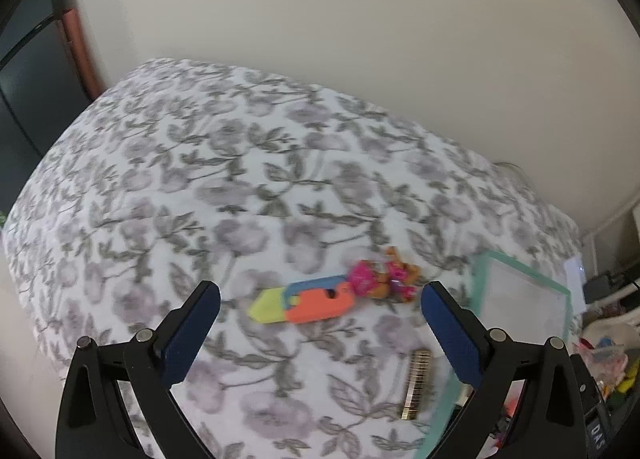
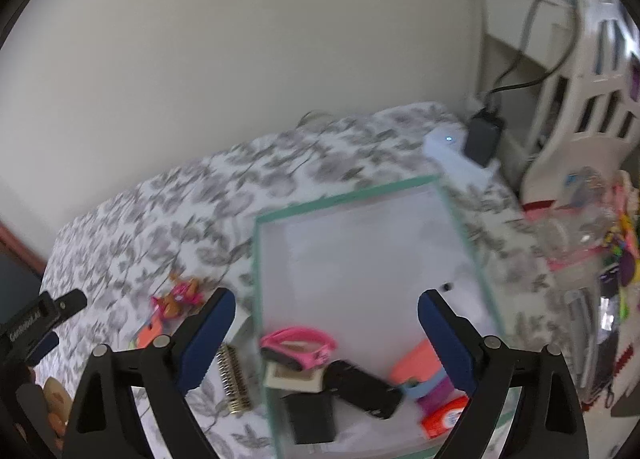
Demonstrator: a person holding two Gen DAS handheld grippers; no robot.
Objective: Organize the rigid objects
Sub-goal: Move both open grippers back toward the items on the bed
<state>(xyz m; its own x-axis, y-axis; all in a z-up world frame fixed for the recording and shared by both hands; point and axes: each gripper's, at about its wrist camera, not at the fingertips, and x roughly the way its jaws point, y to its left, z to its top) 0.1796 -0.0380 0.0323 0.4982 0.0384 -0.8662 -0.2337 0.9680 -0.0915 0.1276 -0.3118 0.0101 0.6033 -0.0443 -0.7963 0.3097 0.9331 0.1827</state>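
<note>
Each hand-held gripper (image 1: pixel 320 301) (image 2: pixel 326 311) has black arms, blue finger pads (silver pivot screws)

A matt floral cloth (image 1: pixel 200 187) is seen; the green-rimmed tray (image 2: pixel 256 283) looks smooth plastic, the comb (image 1: pixel 418 385) shiny metallic.

Plain cream wall (image 1: pixel 360 19), floral bedspread (image 1: pixel 200 179), white slatted chair (image 2: pixel 592 99), soft even light

Tray (image 1: pixel 524 291) cropped behind finger; blurred pink toy (image 1: pixel 384 275), details unreadable.
</note>
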